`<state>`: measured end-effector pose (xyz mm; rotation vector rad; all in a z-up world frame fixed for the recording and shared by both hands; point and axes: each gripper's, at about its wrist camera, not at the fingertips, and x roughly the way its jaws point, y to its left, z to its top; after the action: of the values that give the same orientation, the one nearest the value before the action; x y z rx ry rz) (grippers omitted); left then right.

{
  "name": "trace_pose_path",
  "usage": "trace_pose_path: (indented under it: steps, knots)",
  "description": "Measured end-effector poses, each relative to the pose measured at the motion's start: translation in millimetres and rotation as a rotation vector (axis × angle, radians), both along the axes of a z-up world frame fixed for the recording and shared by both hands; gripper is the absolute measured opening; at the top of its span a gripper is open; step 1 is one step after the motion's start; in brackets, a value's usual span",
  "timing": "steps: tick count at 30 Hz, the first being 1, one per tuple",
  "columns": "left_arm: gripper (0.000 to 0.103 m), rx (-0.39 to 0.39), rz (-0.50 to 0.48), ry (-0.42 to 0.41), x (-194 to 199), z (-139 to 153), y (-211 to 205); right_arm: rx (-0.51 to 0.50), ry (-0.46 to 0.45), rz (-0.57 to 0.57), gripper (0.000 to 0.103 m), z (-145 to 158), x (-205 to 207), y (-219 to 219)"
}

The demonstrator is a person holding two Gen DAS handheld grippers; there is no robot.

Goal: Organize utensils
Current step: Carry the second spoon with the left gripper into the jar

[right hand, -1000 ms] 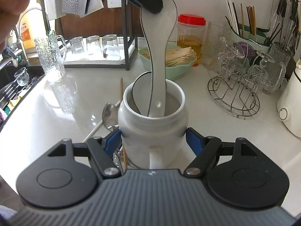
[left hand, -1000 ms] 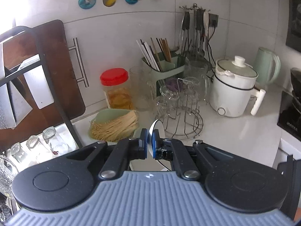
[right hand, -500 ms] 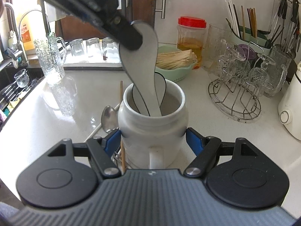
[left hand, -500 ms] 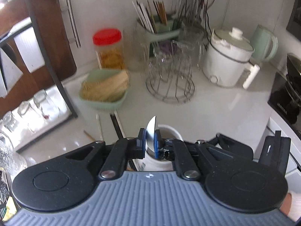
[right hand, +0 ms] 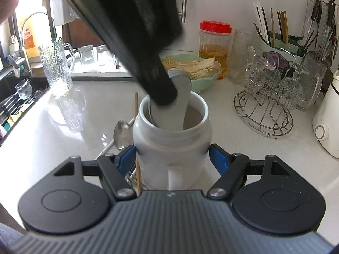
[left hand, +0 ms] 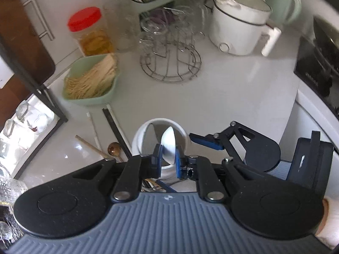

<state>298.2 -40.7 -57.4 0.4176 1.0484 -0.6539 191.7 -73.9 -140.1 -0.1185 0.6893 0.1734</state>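
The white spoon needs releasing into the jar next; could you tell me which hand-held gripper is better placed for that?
Left. The left hand-held gripper grips the white spoon, already inside the white jar. The right hand-held gripper steadies that jar.

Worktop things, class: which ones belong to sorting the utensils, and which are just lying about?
Job in hand: white spoon in the left gripper; white crock held by the right gripper; metal spoon, chopsticks.

Lying about: red-lidded jar, noodle basket, glass rack, cooker.

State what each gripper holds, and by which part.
Left gripper pinches the white spoon by its bowl end, handle down in the jar. Right gripper clamps the white jar by its sides.
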Motion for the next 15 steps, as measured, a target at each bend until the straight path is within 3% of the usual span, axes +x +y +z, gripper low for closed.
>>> trace_pose_path:
  steps: [15]
  knots:
    - [0.015, 0.024, 0.001, 0.084, 24, -16, -13, -0.002, -0.014, 0.013, 0.079, -2, -3, -2]
